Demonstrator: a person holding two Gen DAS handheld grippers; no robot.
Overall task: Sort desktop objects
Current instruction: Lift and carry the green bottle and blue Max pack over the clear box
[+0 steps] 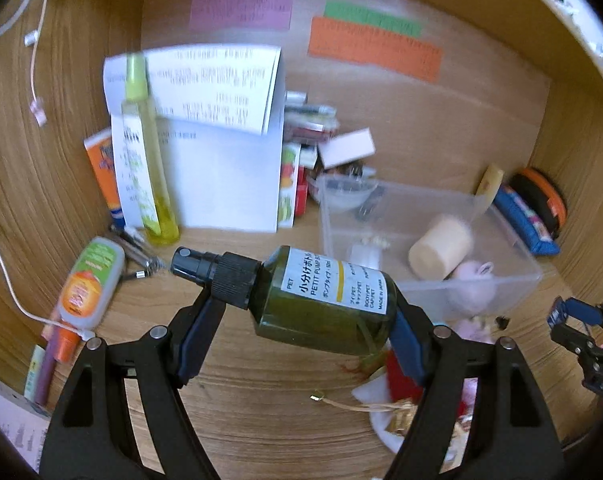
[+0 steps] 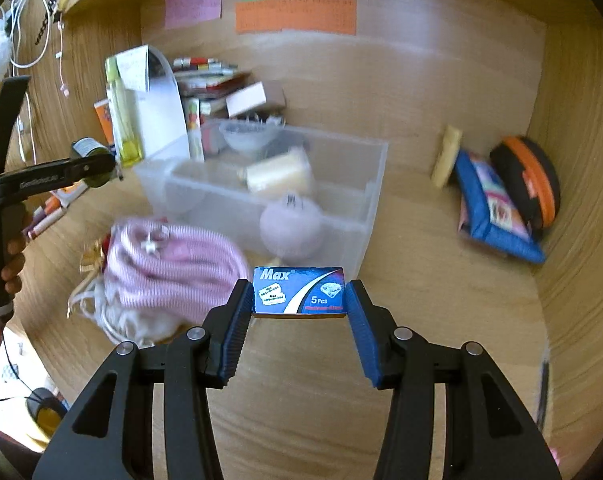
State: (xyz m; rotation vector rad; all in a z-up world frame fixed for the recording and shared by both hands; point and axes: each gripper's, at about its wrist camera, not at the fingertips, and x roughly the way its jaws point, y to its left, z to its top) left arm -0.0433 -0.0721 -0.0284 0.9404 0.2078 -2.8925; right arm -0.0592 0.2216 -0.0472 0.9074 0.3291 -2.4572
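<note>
My left gripper (image 1: 305,304) is shut on a dark green pump bottle (image 1: 325,296) with a black spray cap, held sideways above the wooden desk. It also shows at the left of the right wrist view (image 2: 93,164). My right gripper (image 2: 299,296) is shut on a small blue "Max" razor-blade box (image 2: 299,291), held above the desk in front of a clear plastic bin (image 2: 365,216). The bin (image 1: 501,276) holds a cream cylinder (image 1: 441,246) and a pink plush (image 2: 291,228). The right gripper shows at the right edge of the left wrist view (image 1: 581,328).
A tall yellow spray bottle (image 1: 147,152), receipts (image 1: 205,88) and boxes stand at the back left. An orange-green tube (image 1: 87,284) and pens lie left. A pink striped pouch (image 2: 169,268) lies beside the bin. A blue pack (image 2: 497,208) and orange-black case (image 2: 533,180) lean right.
</note>
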